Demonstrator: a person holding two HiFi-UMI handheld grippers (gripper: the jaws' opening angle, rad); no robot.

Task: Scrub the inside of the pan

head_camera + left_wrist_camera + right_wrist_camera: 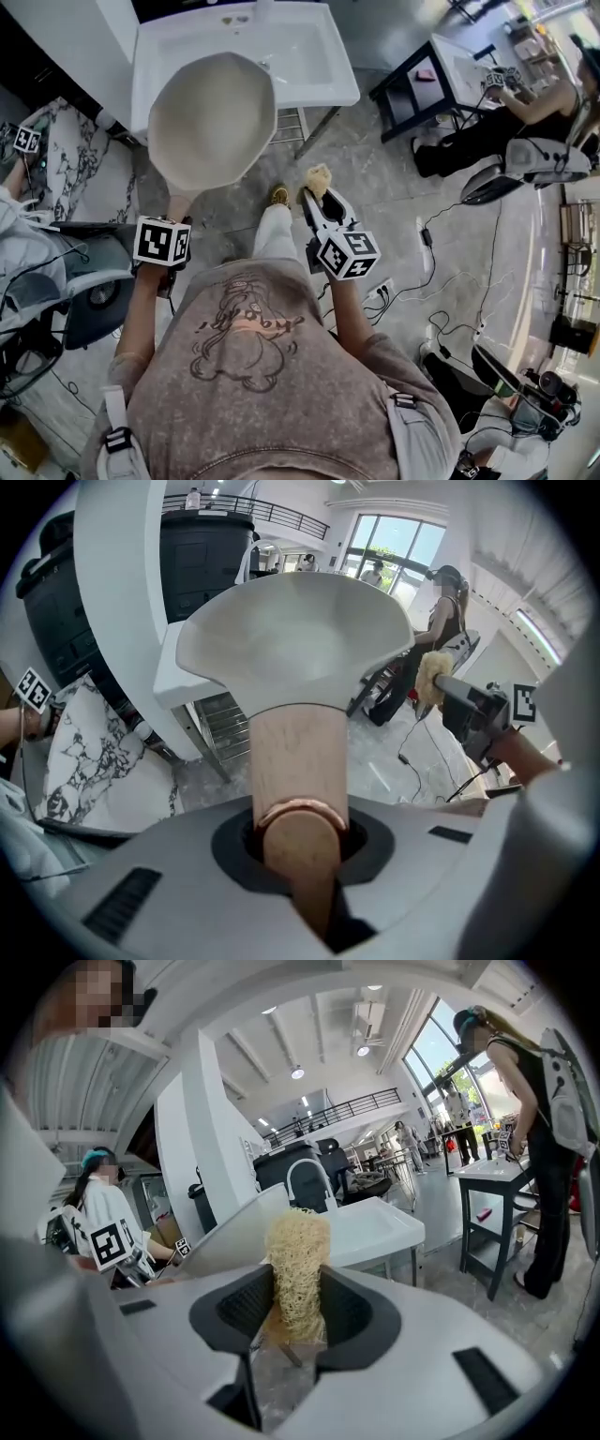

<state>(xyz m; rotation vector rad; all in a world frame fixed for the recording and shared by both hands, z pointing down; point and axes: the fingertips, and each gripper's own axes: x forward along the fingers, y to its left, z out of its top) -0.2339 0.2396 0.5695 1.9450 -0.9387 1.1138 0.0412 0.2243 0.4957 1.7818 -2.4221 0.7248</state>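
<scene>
**Head view.** Round cream pan [211,117] on a pale wooden handle [176,202], held in the upper left of the frame over the front rim of a white sink [328,56]. Broad cream face turned toward the camera, probably the inside. Left gripper [172,217] below it, at the handle's end. Right gripper [316,199] at centre frame, carrying a yellow fibrous scrubber [318,177]. Scrubber well apart from the pan, to its lower right, over the grey floor [375,187].

**Left gripper view.** Grey fingers [169,874] closed on the round wooden handle at bottom centre. Pan flaring out above, centre frame. Right gripper and scrubber visible at right.

**Right gripper view.** Fingers [239,1312] clamped on the lower end of the scrubber [296,1265], most of the pad standing free above them. Pan rim at centre left, sink behind.

**Risks, as judged.** Scrubbing not yet begun. Likely rotation or slippage of the round handle in a two-finger grip under sideways pressure on the pan wall. Possible folding or pull-out of the scrubber, gripped only at one end. Possible knock of the pan against the sink rim below.
</scene>
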